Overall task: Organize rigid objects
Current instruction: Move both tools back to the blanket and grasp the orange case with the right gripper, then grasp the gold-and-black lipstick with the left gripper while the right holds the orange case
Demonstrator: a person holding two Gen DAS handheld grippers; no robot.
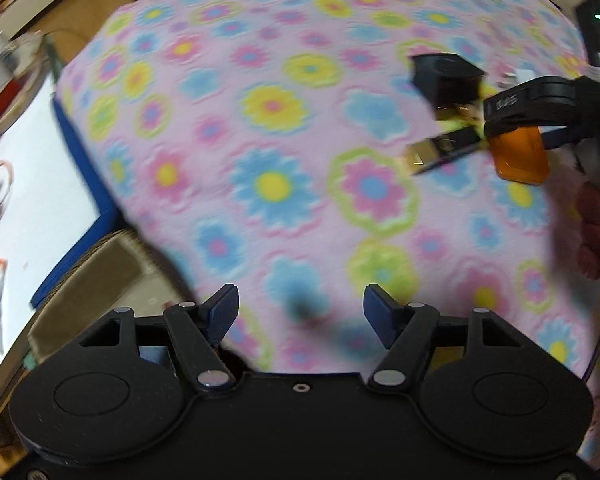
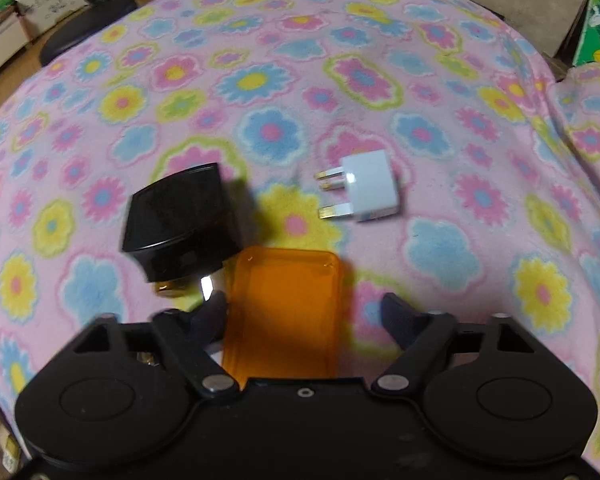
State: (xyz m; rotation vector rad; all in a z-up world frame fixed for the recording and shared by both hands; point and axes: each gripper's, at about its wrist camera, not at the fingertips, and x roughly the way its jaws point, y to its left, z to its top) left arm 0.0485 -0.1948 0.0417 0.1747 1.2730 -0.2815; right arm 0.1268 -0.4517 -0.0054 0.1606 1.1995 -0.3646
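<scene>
- Left gripper [image 1: 300, 312] gapes over the blanket [image 1: 260, 140], holding nothing.
- Right gripper [image 2: 304, 316] straddles the orange case [image 2: 284, 312]; whether it pinches, can't tell.
- Black bottle [image 2: 180, 220] just beside; white plug [image 2: 364, 192] near.

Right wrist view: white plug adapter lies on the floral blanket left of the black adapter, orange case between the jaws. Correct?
One error. In the right wrist view the white plug adapter lies to the right of the black adapter, not left. It does lie on the floral blanket, and the orange case is between the jaws.
</scene>
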